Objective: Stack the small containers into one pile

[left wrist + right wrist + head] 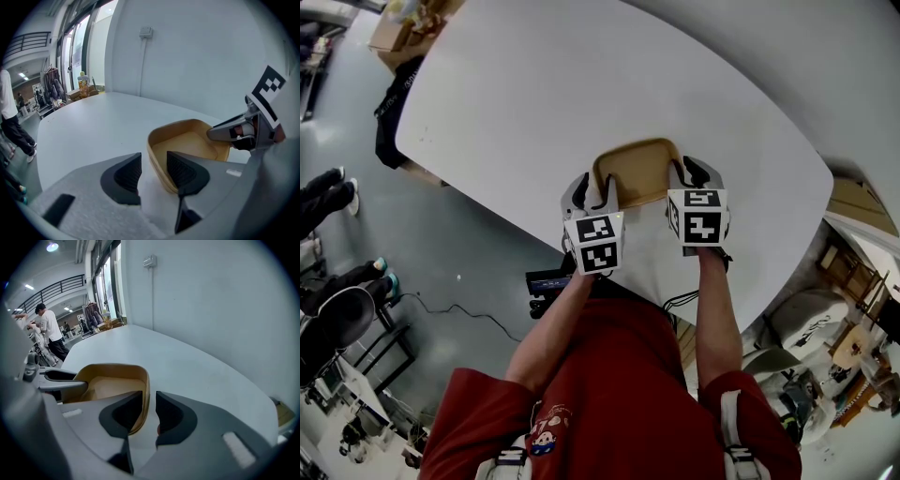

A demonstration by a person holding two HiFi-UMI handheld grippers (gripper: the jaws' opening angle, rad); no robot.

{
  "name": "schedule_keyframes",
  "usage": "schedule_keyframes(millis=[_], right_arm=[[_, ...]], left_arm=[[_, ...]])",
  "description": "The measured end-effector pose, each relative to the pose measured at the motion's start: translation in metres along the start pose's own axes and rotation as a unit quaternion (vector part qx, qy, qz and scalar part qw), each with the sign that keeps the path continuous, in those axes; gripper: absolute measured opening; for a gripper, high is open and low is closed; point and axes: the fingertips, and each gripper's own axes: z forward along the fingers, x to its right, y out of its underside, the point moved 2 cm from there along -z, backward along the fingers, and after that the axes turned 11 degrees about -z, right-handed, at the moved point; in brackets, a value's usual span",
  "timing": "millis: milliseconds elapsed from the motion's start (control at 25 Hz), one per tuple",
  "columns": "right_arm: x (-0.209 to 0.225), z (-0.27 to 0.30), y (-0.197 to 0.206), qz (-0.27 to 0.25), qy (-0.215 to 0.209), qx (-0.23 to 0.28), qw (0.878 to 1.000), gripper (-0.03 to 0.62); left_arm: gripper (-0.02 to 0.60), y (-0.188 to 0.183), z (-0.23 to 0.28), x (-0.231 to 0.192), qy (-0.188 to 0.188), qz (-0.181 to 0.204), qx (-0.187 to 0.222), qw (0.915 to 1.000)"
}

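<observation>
I have a single tan container in sight, low and roughly rectangular, sitting on the white tabletop close to its near edge. I cannot tell whether it is one piece or several already nested, and no other container shows in any view. From the head view its long axis runs across in front of me, left to right with a slight tilt, and it lies just ahead of and between the two claws, so neither hand is nearer than the other. The left claw sits at the near left corner. In the left gripper view its jaws stand well apart, with the container wall rising just beside the inner pad and bare tabletop showing in the rest of the gap, so the left claw has hold of nothing. The right claw straddles the right-hand wall. In the right gripper view one pad is inside the container and the other outside, with a sliver of space on the outer side, so I read the right claw as slack rather than clamped. Both claws point down and forward at the container. I judge that any next move turns on these two side walls: closing in place would take the container by both ends, while backing off would leave it where it sits.
</observation>
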Motion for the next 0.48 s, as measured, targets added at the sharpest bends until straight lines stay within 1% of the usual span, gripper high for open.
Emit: schedule_keyframes(millis=[240,480], right_arm=[[-0.005,-0.010,-0.003,-0.002,-0.004,0.017,1.000,0.094],[-0.006,-0.024,-0.007,-0.001,0.005,0.043,0.999,0.094]], left_arm=[[0.175,-0.004,-0.010,0.002,-0.001,0.006,0.014,0.9999],[0.175,-0.011,-0.023,0.001,-0.002,0.013,0.031,0.9994]])
